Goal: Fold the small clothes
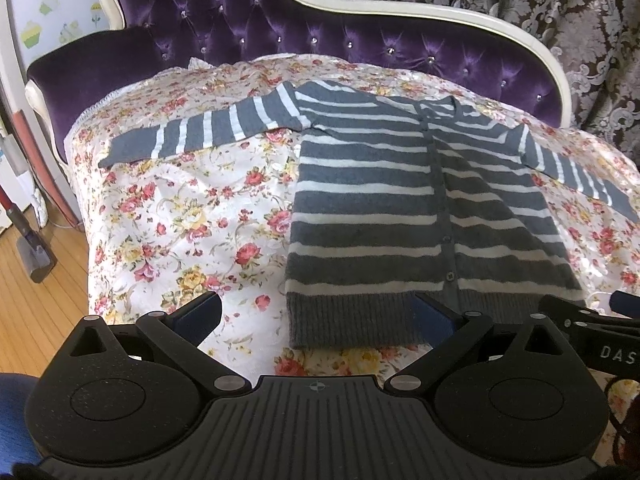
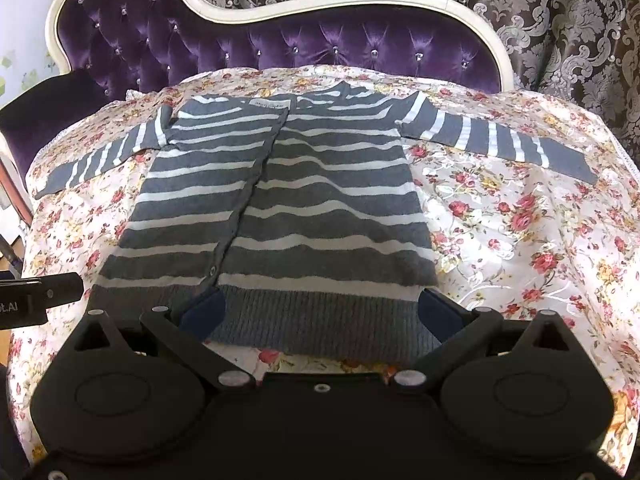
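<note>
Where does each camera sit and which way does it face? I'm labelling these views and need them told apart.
Left wrist: on the left gripper, jaws open, at the sofa's near edge, facing the cardigan from its left; the right gripper shows at the right edge.
Right wrist: on the right gripper, jaws open over the cardigan's hem, facing it squarely; the left gripper shows at the left edge.
Shared: cardigan spread flat, floral cover, purple sofa back.

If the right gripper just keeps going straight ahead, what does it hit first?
Most likely the cardigan: the open right gripper already has its ribbed hem between its fingers. How high it sits above the fabric is unclear.
</note>
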`<state>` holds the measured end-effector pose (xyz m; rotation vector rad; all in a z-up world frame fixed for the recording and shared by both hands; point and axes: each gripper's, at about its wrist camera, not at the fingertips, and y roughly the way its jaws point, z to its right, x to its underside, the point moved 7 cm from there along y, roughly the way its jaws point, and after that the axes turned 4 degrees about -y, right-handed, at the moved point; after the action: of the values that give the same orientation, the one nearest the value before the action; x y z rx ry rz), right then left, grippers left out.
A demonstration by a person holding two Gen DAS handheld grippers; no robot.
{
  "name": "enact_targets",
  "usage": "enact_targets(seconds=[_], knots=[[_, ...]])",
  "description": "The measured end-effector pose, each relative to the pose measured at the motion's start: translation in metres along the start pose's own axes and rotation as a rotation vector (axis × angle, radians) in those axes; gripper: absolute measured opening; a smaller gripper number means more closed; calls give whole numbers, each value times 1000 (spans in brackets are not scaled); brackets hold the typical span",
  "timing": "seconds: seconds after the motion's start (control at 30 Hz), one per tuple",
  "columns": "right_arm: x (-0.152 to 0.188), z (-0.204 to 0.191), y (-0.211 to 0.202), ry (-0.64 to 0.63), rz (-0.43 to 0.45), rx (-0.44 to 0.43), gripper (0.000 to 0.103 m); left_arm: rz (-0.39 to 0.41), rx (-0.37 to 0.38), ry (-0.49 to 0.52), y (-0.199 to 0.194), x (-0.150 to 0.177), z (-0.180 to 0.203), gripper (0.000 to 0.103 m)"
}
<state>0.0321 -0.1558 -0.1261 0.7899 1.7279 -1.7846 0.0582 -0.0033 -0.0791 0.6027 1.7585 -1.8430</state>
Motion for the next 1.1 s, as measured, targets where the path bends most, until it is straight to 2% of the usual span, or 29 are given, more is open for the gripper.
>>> enact_targets(seconds=[0.27,0.73,0.8,0.93,1.0,1.1], knots=[[6,-2,11,6,-71,-25,102,-31,15,-7,7,3,1,101],[17,-8,34,-40,-242,-10,102,-71,14,-7,19,9,-1,101],[13,-6,34,-19,-236,-34,102,-72,20,-9,20,6,-3,101],[-11,15,28,112,-188,-168,102,-49,44,-8,21,-13,-3,101],[-33,35,24,196,-131,-240,102,-16,61,-10,21,-30,-2,101],[-70,75,18,311,6,-347,102,48,92,-23,19,-61,-1,102]])
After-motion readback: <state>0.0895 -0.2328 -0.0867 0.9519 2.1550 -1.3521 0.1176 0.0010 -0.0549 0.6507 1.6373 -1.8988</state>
